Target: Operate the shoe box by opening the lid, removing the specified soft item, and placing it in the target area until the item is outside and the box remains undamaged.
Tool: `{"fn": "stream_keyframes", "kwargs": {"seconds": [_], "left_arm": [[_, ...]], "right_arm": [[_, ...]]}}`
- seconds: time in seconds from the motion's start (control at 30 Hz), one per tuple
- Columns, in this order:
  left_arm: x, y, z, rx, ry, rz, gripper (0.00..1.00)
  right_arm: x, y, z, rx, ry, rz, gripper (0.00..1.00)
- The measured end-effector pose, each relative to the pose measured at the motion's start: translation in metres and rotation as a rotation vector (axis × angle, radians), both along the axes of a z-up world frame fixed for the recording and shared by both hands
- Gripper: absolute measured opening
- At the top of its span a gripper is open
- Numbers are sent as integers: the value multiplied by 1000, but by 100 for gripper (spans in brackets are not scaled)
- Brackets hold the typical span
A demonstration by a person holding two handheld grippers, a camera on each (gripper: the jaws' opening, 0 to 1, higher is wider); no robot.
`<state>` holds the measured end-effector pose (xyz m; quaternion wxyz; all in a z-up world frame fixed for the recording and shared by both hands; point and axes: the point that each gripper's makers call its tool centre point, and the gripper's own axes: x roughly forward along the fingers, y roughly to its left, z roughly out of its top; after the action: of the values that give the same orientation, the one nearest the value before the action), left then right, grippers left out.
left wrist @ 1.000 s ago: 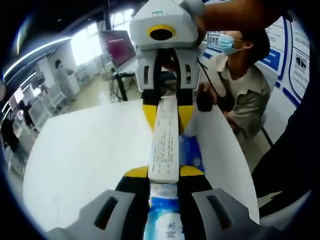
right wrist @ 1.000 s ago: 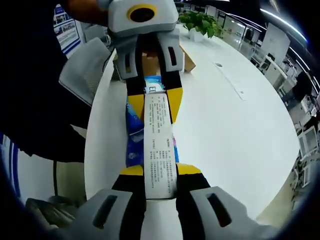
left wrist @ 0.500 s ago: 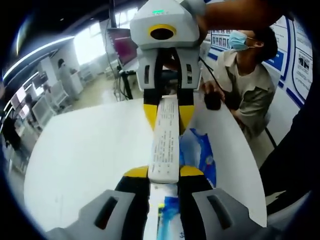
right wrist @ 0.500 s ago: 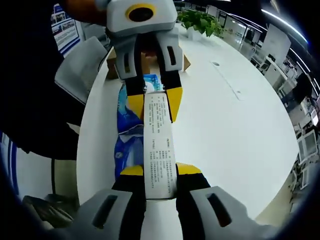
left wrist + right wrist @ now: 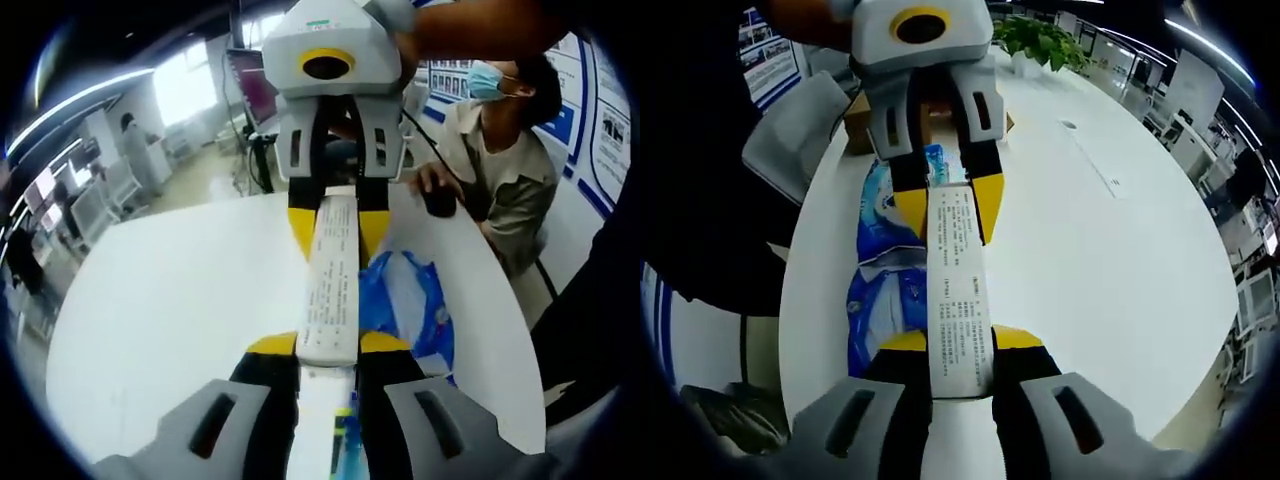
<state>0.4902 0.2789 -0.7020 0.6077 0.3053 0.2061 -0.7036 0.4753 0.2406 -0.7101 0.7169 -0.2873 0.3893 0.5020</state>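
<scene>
1. Plainly, both grippers pinch the same soft item, a blue-and-white plastic pack (image 5: 410,310), one at each end. Its white printed end panel (image 5: 332,290) runs straight between them.
2. Left gripper view: left gripper (image 5: 330,352) is closed on the near end of the panel, yellow pads tight against it. Right gripper (image 5: 335,222) faces in from the top of the view, closed on the far end.
3. Right gripper view: right gripper (image 5: 958,350) is clamped on the near end of the panel (image 5: 958,290). Left gripper (image 5: 948,205) faces in from above, clamped on the far end. The body of the pack (image 5: 885,280) sags down beside the panel, above the table.
4. Writing: the panel carries dense rows of small black print, too fine to read. The pack's blue film shows white graphics, not legible.
5. Shoe box (image 5: 930,120): brown cardboard, sitting on the table behind the left gripper in the right gripper view. The pack is outside it, held in the air nearer the camera.
6. Surface: a large white round-edged table (image 5: 170,320), bare where visible (image 5: 1090,250). A potted green plant (image 5: 1040,42) stands at its far side.
7. Room: open office with ceiling strip lights, desks and monitors, and blue-and-white wall posters (image 5: 600,120), text unreadable. A seated person (image 5: 500,170) in a beige jacket sits at the table edge, hand on a dark object (image 5: 438,200).
</scene>
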Motion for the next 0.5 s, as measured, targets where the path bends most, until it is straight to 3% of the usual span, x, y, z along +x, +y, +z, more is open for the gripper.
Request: {"fn": "stream_keyframes", "kwargs": {"seconds": [0.5], "left_arm": [[11, 0, -23, 24, 11, 38, 18]], "right_arm": [[9, 0, -24, -2, 24, 5, 19]]}}
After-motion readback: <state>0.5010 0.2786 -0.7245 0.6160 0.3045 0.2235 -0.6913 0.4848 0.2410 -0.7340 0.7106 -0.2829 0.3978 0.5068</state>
